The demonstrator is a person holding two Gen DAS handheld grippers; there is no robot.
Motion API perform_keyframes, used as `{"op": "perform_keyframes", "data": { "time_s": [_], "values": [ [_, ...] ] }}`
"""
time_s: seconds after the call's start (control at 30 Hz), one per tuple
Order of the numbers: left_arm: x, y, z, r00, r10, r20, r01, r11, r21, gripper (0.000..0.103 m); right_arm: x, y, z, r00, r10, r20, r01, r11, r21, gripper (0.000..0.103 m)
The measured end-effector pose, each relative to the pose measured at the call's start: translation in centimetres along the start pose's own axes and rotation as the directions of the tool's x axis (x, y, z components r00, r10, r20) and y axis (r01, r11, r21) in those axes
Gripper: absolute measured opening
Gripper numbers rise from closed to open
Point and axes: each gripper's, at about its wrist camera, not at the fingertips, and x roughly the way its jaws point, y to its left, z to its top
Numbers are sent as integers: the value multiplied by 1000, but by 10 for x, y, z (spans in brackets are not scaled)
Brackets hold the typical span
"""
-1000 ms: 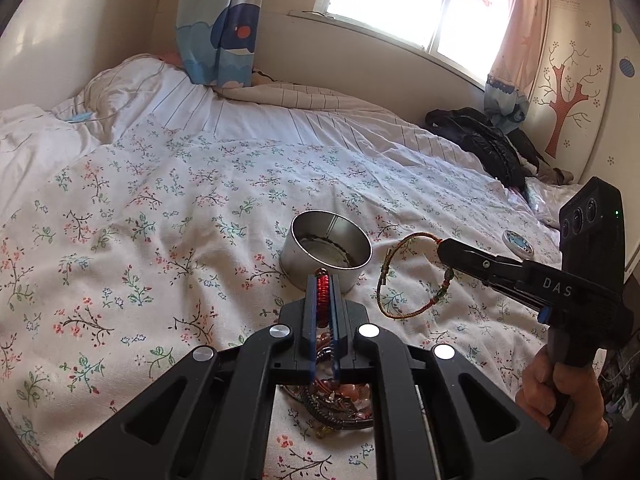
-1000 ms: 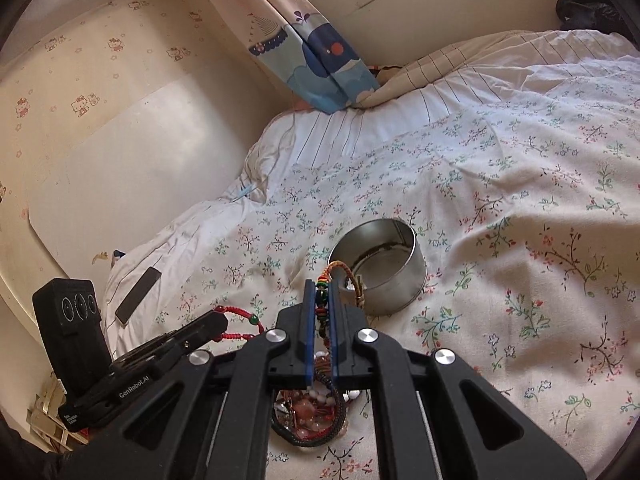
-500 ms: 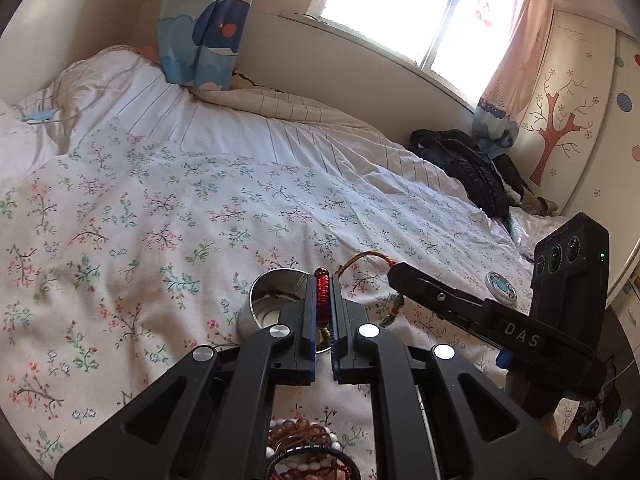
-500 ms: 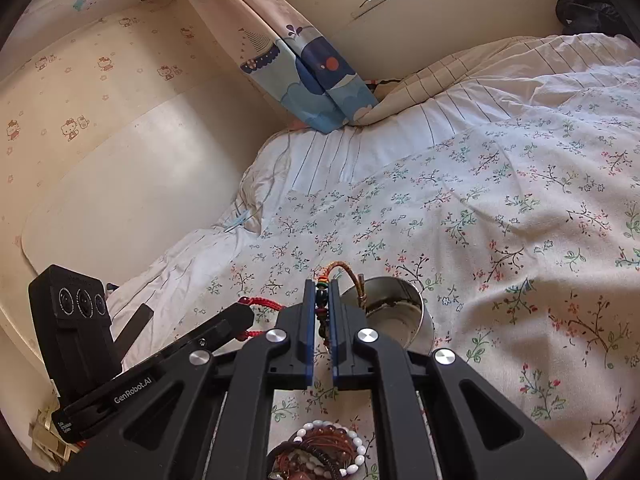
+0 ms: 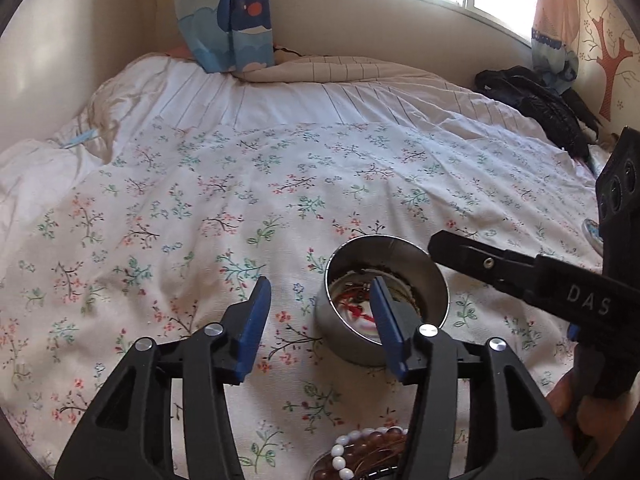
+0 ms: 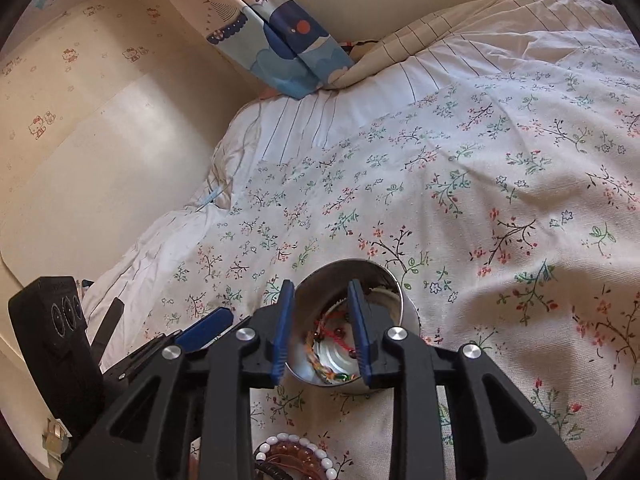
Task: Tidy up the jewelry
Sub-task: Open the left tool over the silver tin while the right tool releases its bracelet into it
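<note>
- Here, a round metal tin (image 5: pixel 386 300) stands upright on a floral bedspread (image 5: pixel 240 208), its open mouth facing up.
- Inside the tin lie a red cord bracelet (image 6: pixel 334 338) and a braided orange-and-green bracelet (image 6: pixel 320 366), both loosely coiled on the shiny bottom, so neither has a clear long axis or direction.
- The left gripper (image 5: pixel 320 316) hovers with its blue-padded fingers spread wide and nothing between them. In its own view the tin sits off to its right side, the right finger overlapping the tin's mouth and the left finger over bare bedspread.
- The right gripper (image 6: pixel 320 320) is also parted and holds nothing. In its own view the fingers frame the tin's opening, one on each side, with the bracelets seen in the gap between them.
- In the left wrist view the right gripper reaches in from the right, its dark tip just at the tin's far right rim; whether it touches the rim cannot be told.
- A pile of beaded bracelets (image 6: pixel 294 456), white and reddish-brown beads, lies on the bedspread nearer the person than the tin, just below both grippers.
- A blue whale-print curtain (image 5: pixel 224 12) hangs by the wall at the far end of the bed.
</note>
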Motion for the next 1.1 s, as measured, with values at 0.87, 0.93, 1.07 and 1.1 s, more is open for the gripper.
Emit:
{"op": "perform_keyframes", "data": {
  "time_s": [0.87,0.93,1.07,1.1],
  "values": [
    [-27,-14,-14,992,122,29,-124,986,111,68,-11,2,-3,999,-48,10,48,999,-23,46],
    [-28,-14,-13,992,124,31,-126,985,114,68,-11,2,-3,999,-46,11,47,999,-22,46],
    [-29,-17,-14,992,125,33,-129,984,120,68,-11,2,-3,999,-48,11,48,999,-21,46],
    [-29,-17,-15,991,127,33,-130,984,122,68,-11,2,-3,999,-48,11,48,999,-20,47]
  ]
}}
